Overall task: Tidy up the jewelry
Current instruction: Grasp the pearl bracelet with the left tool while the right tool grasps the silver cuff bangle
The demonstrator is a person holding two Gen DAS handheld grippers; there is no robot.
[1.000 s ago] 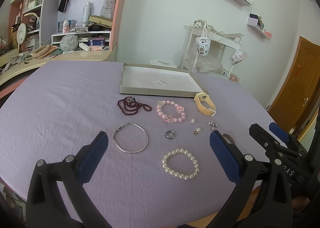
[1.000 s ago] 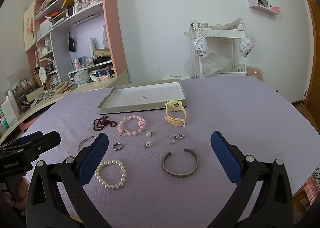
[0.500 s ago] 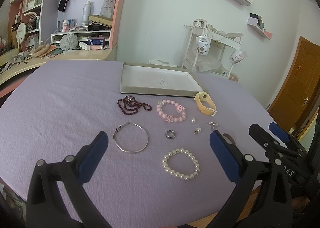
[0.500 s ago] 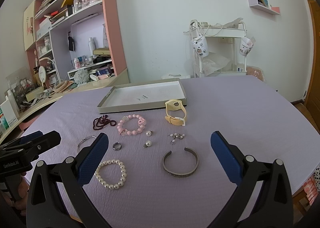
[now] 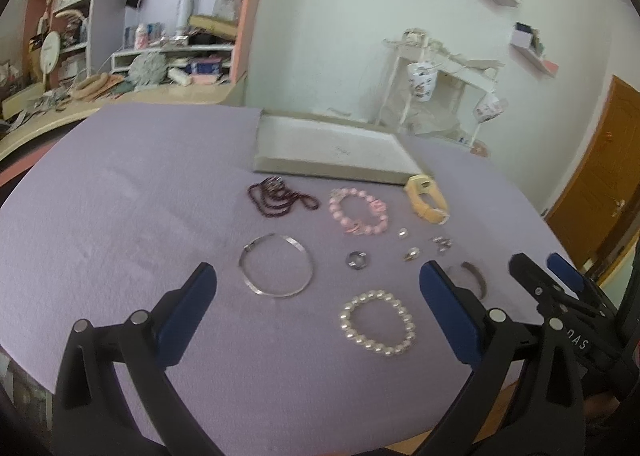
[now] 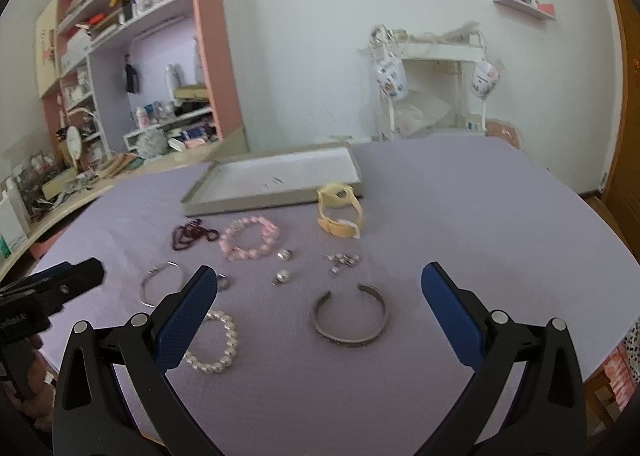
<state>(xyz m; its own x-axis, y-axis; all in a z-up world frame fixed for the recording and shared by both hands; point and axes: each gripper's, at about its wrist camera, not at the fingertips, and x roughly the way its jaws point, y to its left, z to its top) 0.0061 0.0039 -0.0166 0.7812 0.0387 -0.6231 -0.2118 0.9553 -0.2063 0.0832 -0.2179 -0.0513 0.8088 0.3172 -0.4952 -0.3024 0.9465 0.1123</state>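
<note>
Jewelry lies on a purple cloth in front of a shallow grey tray (image 5: 280,169) (image 6: 224,204). Pieces include a dark bead necklace (image 5: 280,197), a pink bead bracelet (image 5: 359,211) (image 6: 249,243), a yellow watch (image 5: 426,199) (image 6: 340,215), a thin silver bangle (image 5: 276,272), a ring (image 5: 357,260), small earrings (image 6: 285,264), a pearl bracelet (image 5: 378,322) (image 6: 216,344) and a grey cuff (image 6: 350,322). My left gripper (image 5: 318,302) is open above the bangle and pearls. My right gripper (image 6: 320,304) is open over the cuff. Neither holds anything.
A cluttered desk and pink shelving (image 5: 160,55) stand behind the table at the left. A white rack with mugs (image 6: 432,87) is at the back. A brown door (image 5: 600,175) is at the right. The table's front edge is just under both grippers.
Both views have shifted slightly forward and are blurred by motion. The jewelry lies where it was, and both grippers stay open.
</note>
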